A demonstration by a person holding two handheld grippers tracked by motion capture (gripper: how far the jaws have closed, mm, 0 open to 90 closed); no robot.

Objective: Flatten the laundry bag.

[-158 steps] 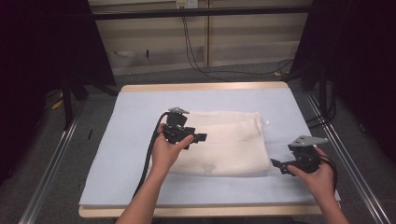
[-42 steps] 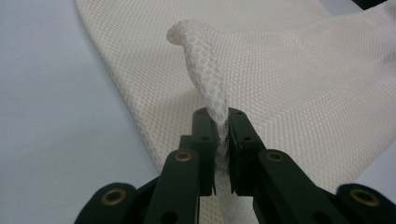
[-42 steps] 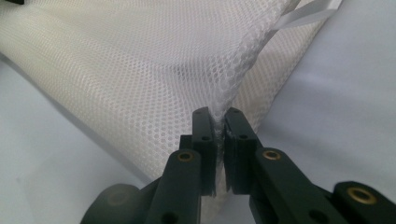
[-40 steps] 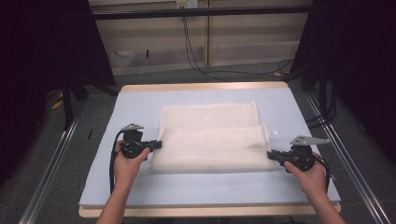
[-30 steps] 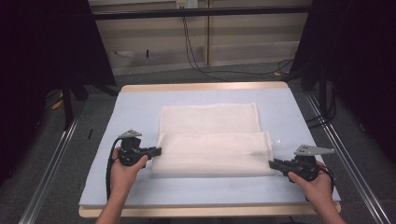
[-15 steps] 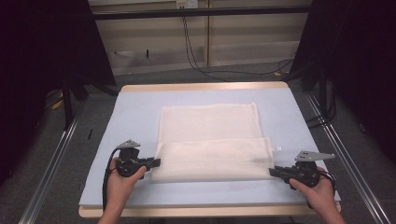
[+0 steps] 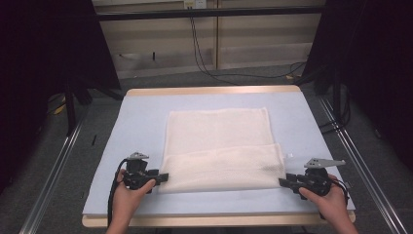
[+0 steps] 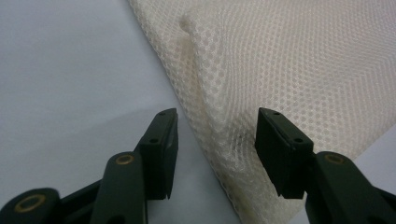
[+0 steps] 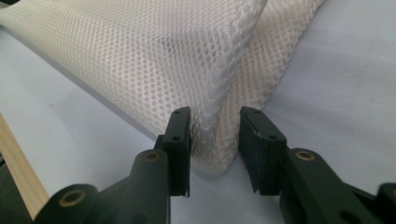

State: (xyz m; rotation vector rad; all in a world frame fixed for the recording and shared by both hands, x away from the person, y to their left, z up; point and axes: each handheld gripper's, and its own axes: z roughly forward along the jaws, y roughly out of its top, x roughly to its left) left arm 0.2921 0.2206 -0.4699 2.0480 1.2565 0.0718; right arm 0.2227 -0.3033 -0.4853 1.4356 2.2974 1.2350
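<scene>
A cream mesh cloth (image 7: 219, 151) is seen lying flat near the middle of the tabletop (image 7: 141, 112); its near part is doubled over, so a folded band runs left to right along the near edge; the long axis of that band is crosswise to the person.

The left claw (image 7: 163, 177) is placed at the band's near left corner; the right claw (image 7: 283, 182) at the near right corner; each end is thus served by the hand on its own side, neither nearer than the other.

In the left gripper view the left claw (image 8: 214, 149) is spread wide; the cloth (image 8: 289, 70) edge passes between the jaws without being pinched; that claw is judged released. In the right gripper view the right claw (image 9: 214, 140) is also parted, though less so; the folded corner of the cloth (image 9: 154, 51) sits in the gap, touching or nearly touching the left-hand jaw, with clear space at the other; no grip is judged there either.

From both claws the cloth lies straight ahead and away from the person; the unfolded part extends toward the far edge. A further fold would be expected to carry the near band forward along that line; both corners would need re-pinching first; uneven lift at the two ends could skew the band.
</scene>
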